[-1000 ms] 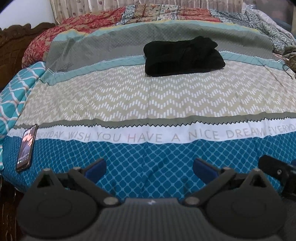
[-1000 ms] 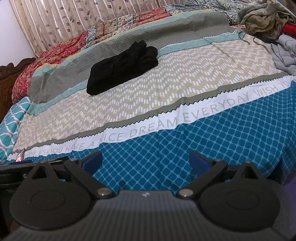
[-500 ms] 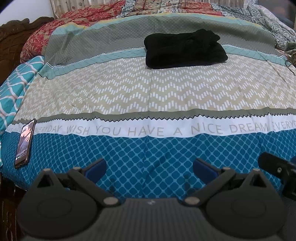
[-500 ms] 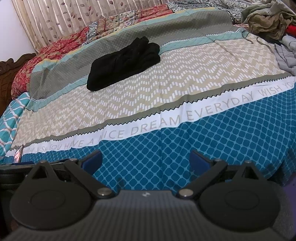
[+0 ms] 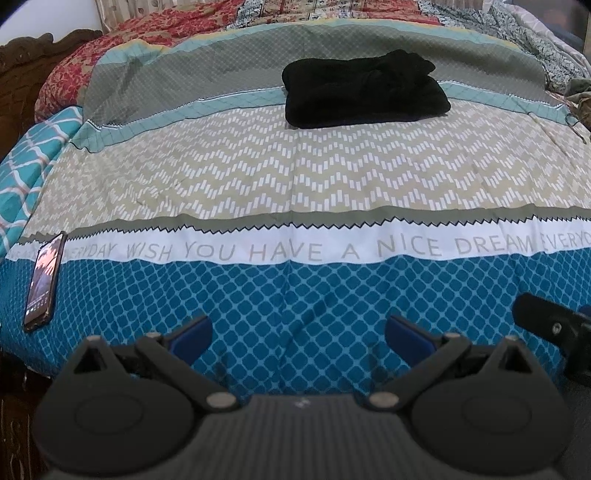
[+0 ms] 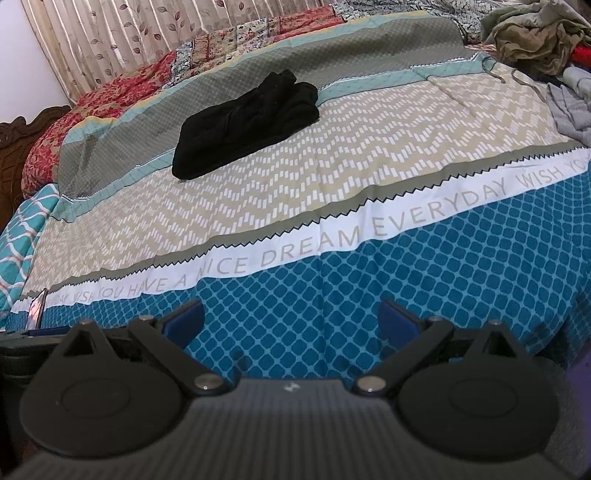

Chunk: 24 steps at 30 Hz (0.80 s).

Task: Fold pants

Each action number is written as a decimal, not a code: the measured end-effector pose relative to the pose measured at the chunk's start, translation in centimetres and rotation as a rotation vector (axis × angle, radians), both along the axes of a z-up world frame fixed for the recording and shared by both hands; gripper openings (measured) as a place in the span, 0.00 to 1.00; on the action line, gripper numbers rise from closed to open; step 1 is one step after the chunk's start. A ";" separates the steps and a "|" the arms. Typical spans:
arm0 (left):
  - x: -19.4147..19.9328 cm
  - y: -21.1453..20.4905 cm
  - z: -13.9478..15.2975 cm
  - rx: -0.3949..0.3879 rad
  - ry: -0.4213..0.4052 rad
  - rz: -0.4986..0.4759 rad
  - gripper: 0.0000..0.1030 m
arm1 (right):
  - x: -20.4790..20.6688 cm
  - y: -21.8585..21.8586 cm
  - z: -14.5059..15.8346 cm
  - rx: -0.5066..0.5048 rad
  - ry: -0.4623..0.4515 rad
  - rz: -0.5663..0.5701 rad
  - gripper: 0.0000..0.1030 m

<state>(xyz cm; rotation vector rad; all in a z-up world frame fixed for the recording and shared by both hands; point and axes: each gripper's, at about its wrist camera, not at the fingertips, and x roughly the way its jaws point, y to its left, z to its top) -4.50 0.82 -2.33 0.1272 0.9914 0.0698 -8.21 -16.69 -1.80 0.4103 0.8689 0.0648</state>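
Observation:
Black pants [image 5: 364,88] lie folded in a compact bundle on the far part of the bed, across the grey and teal bands of the bedspread; they also show in the right wrist view [image 6: 245,123]. My left gripper [image 5: 297,330] is open and empty, low over the blue patterned near edge of the bed, far from the pants. My right gripper [image 6: 290,319] is open and empty too, over the same blue band, to the right of the left one. Part of the right gripper [image 5: 550,326] shows at the left view's right edge.
A phone [image 5: 44,282] lies on the bed's near left edge. A pile of loose clothes [image 6: 535,35] and a grey garment [image 6: 570,107] sit at the bed's right side. A dark wooden headboard [image 5: 22,55] stands at the left. Curtains [image 6: 110,33] hang behind.
Both grippers have tilted or risen slightly, so the bed and pants sit a little lower in each view. The jaws stay open. The pants have not moved.

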 end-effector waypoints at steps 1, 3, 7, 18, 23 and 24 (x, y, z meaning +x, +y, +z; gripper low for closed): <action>0.0 0.0 0.0 0.000 0.002 0.001 1.00 | 0.0 0.0 0.0 0.001 0.001 -0.001 0.98; 0.0 0.0 -0.1 -0.001 0.006 0.002 1.00 | -0.1 0.0 0.0 0.003 0.003 -0.003 0.98; -0.1 0.0 -0.2 0.001 0.012 0.002 1.00 | -0.1 0.0 0.0 0.004 0.003 -0.002 0.98; -0.3 -0.1 0.1 -0.017 0.013 0.002 1.00 | -0.2 0.0 0.0 0.006 -0.001 -0.015 0.98; -0.2 0.0 -0.1 -0.024 0.050 0.006 1.00 | -0.3 0.0 0.1 0.009 0.000 -0.017 0.98; -0.3 0.0 -0.1 -0.026 0.051 0.008 1.00 | -0.3 0.0 0.1 0.009 0.000 -0.017 0.98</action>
